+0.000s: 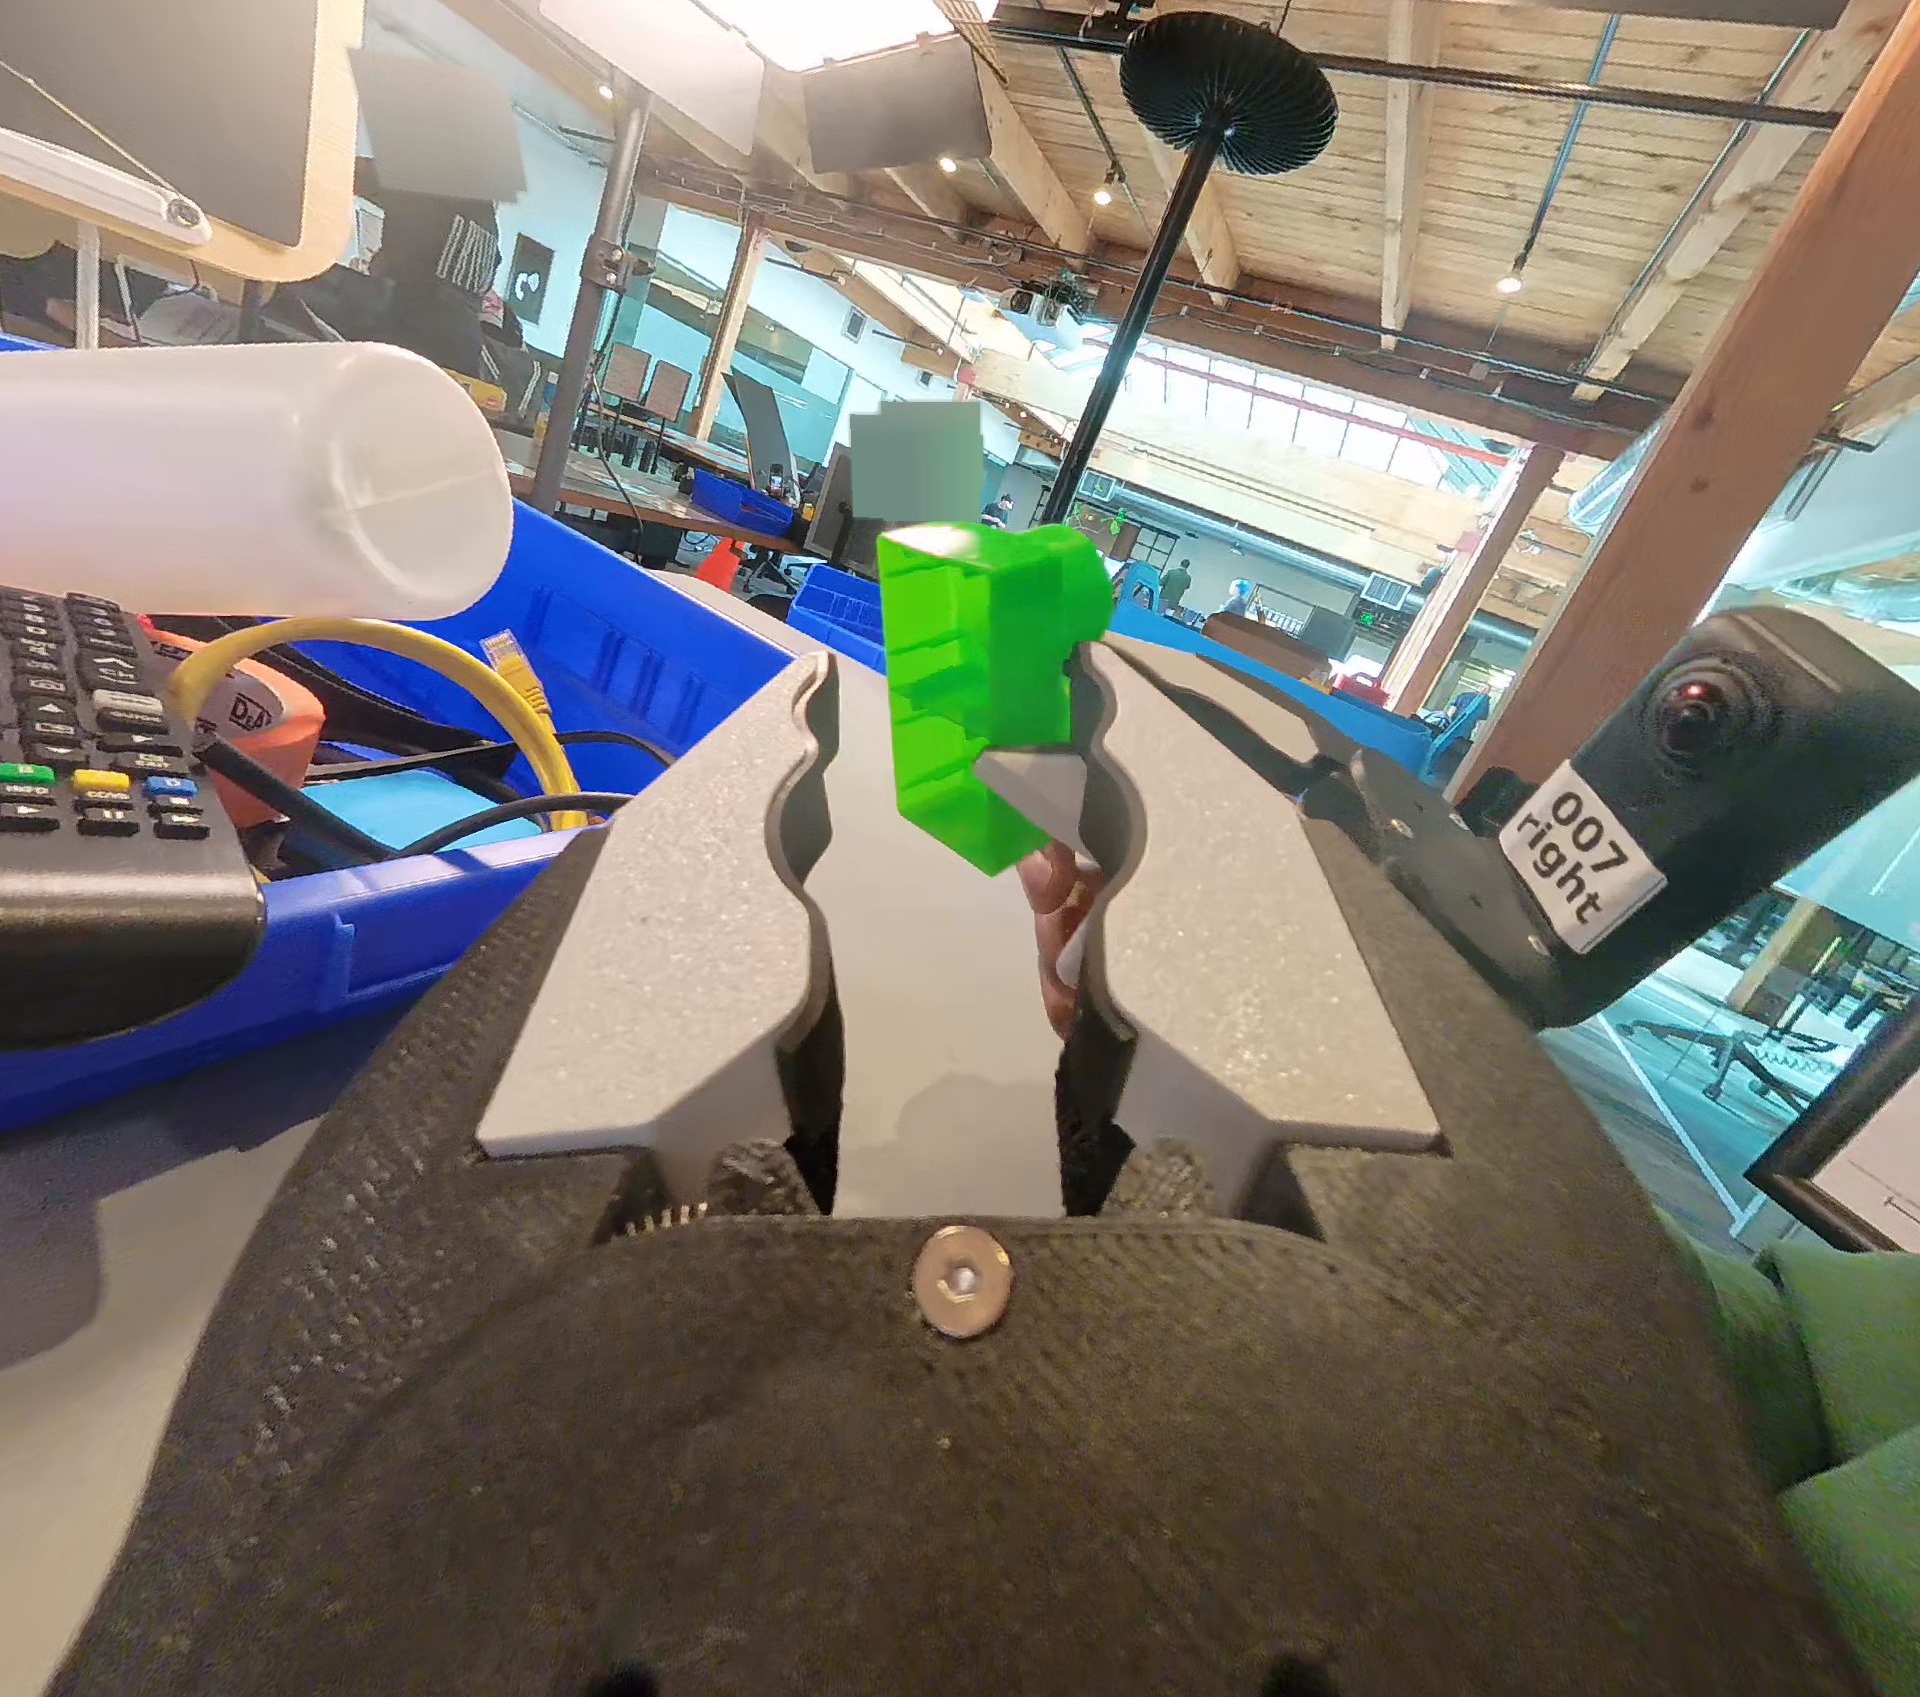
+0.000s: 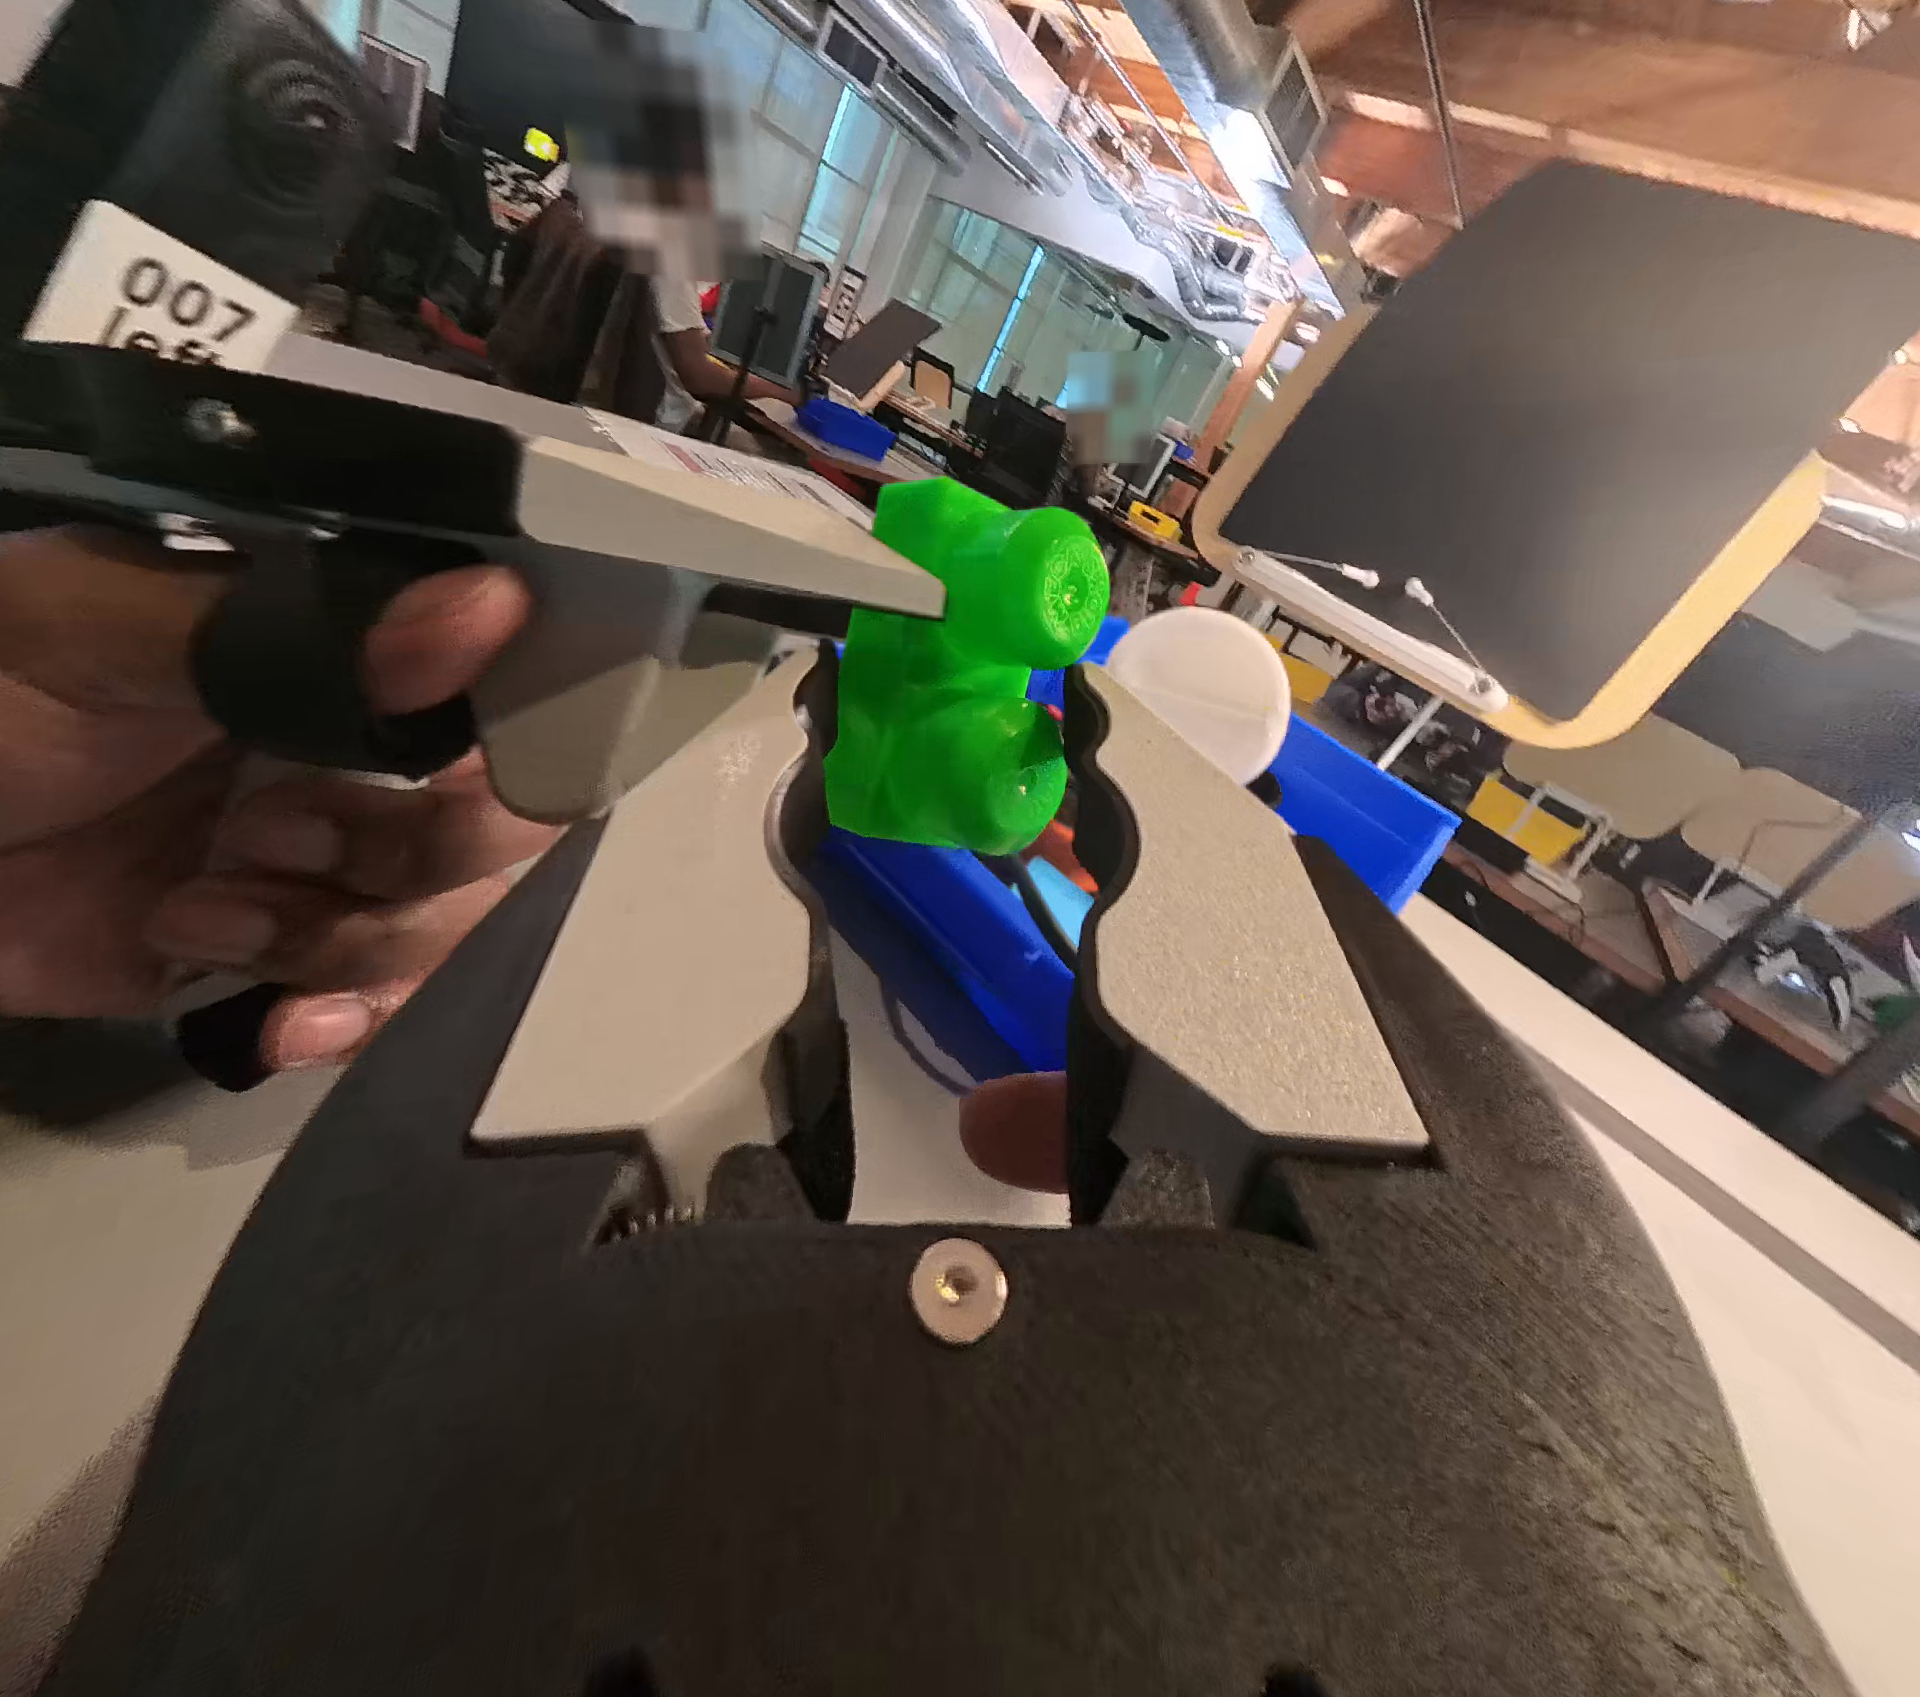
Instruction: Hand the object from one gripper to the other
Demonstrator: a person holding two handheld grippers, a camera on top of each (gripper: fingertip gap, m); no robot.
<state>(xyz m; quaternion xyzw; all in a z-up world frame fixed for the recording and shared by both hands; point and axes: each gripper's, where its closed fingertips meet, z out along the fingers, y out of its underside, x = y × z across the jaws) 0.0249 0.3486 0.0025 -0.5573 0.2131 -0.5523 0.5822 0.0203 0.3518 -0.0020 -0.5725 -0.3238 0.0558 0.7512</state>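
A bright green toy block (image 1: 977, 691) is held in the air between both grippers. In the left wrist view my left gripper (image 1: 956, 671) is open around it: the right finger is at the block and a gap shows beside the left finger. The right gripper reaches in from the right, and one of its fingertips (image 1: 1023, 780) presses the block's lower corner. In the right wrist view my right gripper (image 2: 948, 681) is shut on the green block (image 2: 935, 712), with both fingers against its sides. A finger (image 2: 790, 551) of the left gripper lies across the block's top.
A blue bin (image 1: 623, 639) at the left holds a white plastic bottle (image 1: 239, 484), a black keypad device (image 1: 94, 774), a yellow cable (image 1: 520, 691) and an orange tape roll (image 1: 281, 743). The grey table (image 1: 935, 972) lies below. A person's hand (image 2: 208, 816) holds the left gripper. The tips of both grippers are at nearly the same place.
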